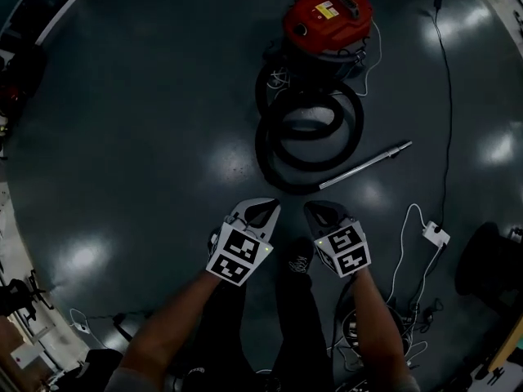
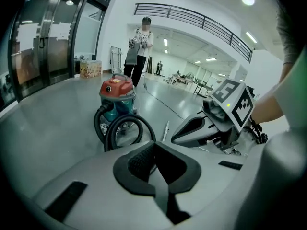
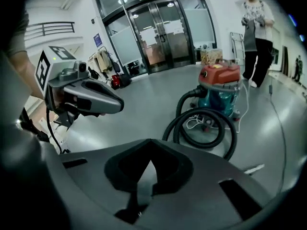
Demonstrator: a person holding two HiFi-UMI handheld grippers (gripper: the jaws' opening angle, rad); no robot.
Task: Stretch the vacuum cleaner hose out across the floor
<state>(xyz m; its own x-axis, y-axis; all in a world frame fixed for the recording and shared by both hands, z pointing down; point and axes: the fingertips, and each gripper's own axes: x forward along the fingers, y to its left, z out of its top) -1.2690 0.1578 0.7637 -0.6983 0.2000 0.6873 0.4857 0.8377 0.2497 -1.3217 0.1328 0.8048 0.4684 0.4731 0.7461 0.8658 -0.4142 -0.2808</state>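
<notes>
Frankly, my left gripper [image 1: 260,212] and right gripper [image 1: 324,213] are pressed shut (empty); yanking the coiled hose [image 1: 309,133], perhaps snagged, could topple the vacuum [image 1: 327,15].

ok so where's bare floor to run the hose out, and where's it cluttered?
Biggest bare patch: the floor left of the coiled hose and vacuum cleaner. The right side is crowded: metal wand, white plug block with its cord, black cable, cable tangle at lower right.
</notes>
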